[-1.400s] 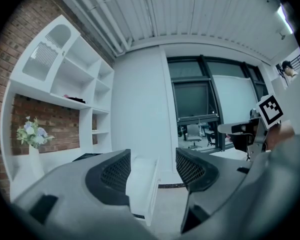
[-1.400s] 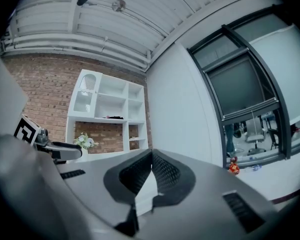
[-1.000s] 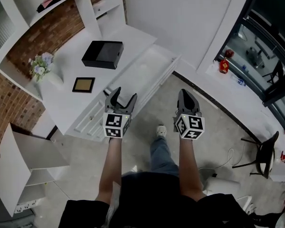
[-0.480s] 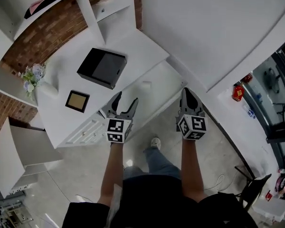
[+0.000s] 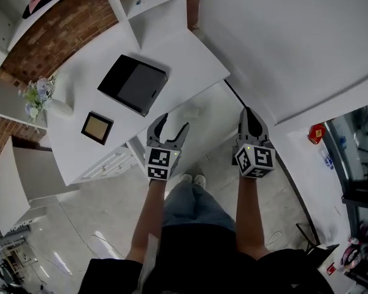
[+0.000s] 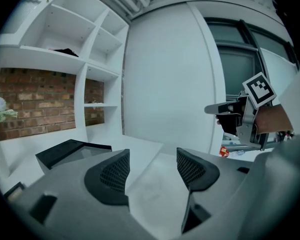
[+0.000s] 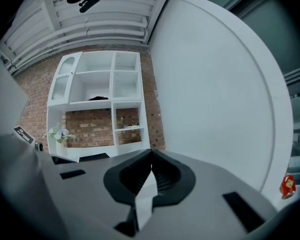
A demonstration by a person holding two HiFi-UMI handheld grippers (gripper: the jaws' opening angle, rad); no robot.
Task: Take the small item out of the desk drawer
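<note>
The white desk (image 5: 178,54) has its drawer (image 5: 216,120) pulled out toward me. On the drawer's pale bottom lies a faint small white item (image 5: 194,107), hard to make out. My left gripper (image 5: 167,131) hovers over the drawer's near left edge, open and empty; in the left gripper view its jaws (image 6: 152,156) frame the drawer bottom. My right gripper (image 5: 250,119) is held at the drawer's right end, shut on nothing, with its tips touching in the right gripper view (image 7: 151,156). It also shows at the right of the left gripper view (image 6: 240,120).
On the desk top lie a black box (image 5: 134,83), a small picture frame (image 5: 97,127) and a vase of flowers (image 5: 40,100). White shelving (image 7: 97,91) on a brick wall stands behind. More drawer fronts (image 5: 110,163) are on the left. A curved white wall (image 5: 294,48) bounds the right.
Both grippers have come closer to the open drawer, and the desk has swung round in the head view. The left jaws stay open and the right jaws stay shut.
</note>
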